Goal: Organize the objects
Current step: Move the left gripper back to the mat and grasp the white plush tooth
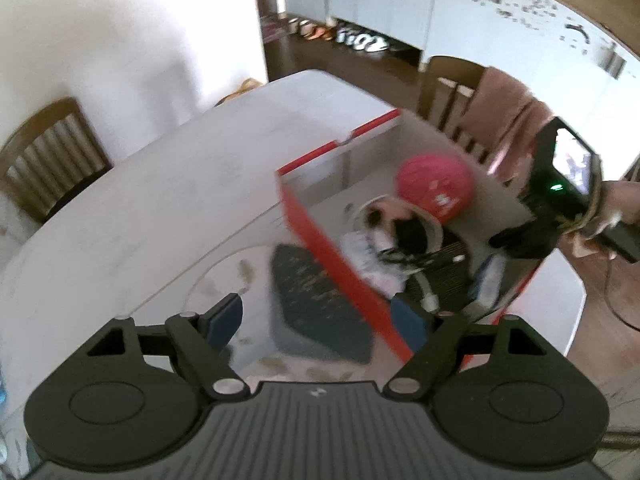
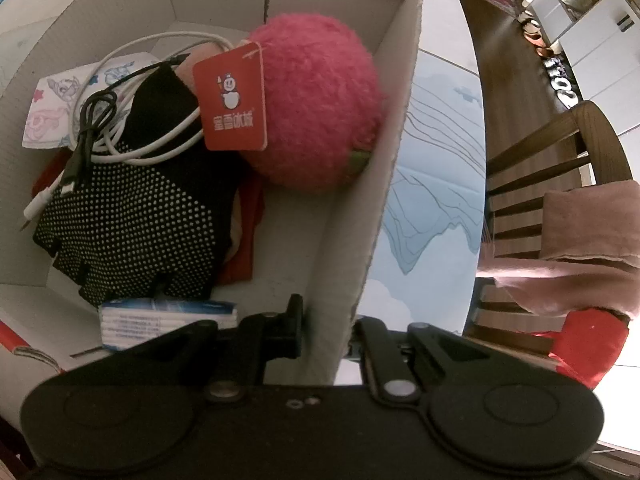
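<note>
Left tool (image 1: pixel 320 316) released, empty, above the white worktop (image 1: pixel 140 208). Right tool (image 2: pixel 326 336) clenched on the red-edged cardboard box's (image 2: pixel 352 240) wall; fluffy pink plush ball (image 2: pixel 316 108) inside, at 12 o'clock.

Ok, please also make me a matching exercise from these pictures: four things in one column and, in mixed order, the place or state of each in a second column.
Things:
1. pink plush ball
2. white cable
3. dark pad
4. right gripper

Places or states:
A. shut on the box wall
B. on the table, outside the box
C. lying across the black dotted glove
D. in the box, bearing a red tag

Pairs: 1-D, 2-C, 3-B, 4-A.
</note>
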The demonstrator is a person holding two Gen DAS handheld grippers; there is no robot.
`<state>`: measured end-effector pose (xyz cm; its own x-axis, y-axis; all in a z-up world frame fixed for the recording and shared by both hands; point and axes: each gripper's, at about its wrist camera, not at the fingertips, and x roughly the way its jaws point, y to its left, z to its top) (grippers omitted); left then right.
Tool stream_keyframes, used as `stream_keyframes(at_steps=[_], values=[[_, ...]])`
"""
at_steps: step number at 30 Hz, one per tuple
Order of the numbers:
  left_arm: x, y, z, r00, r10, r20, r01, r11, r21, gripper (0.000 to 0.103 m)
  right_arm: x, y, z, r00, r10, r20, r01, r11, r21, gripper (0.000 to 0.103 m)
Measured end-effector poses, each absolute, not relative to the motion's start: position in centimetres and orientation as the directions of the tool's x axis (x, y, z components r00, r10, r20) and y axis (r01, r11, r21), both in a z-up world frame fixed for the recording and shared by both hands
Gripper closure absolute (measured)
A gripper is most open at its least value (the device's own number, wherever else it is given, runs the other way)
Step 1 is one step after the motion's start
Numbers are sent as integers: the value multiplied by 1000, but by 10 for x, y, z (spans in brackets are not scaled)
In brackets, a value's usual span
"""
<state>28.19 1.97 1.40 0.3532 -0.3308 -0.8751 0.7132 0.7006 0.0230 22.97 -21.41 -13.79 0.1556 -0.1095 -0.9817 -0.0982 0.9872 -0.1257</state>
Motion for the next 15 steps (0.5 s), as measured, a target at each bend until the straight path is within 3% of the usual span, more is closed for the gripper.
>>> stream_keyframes(at_steps=[6,9,15], values=[[287,49,-14,331,-302,-894,718,695,31,15,230,-213,-138,149,-118,-982,-99,986,-133,93],[285,56,-38,316,-282,-906,733,679,44,2,230,-212,-138,146,-120,-982,-95,986,-134,93],[282,65,-96,248,-212,-945,770,635,60,1,231,-211,-138,143,-126,-982,-86,987,-139,93]])
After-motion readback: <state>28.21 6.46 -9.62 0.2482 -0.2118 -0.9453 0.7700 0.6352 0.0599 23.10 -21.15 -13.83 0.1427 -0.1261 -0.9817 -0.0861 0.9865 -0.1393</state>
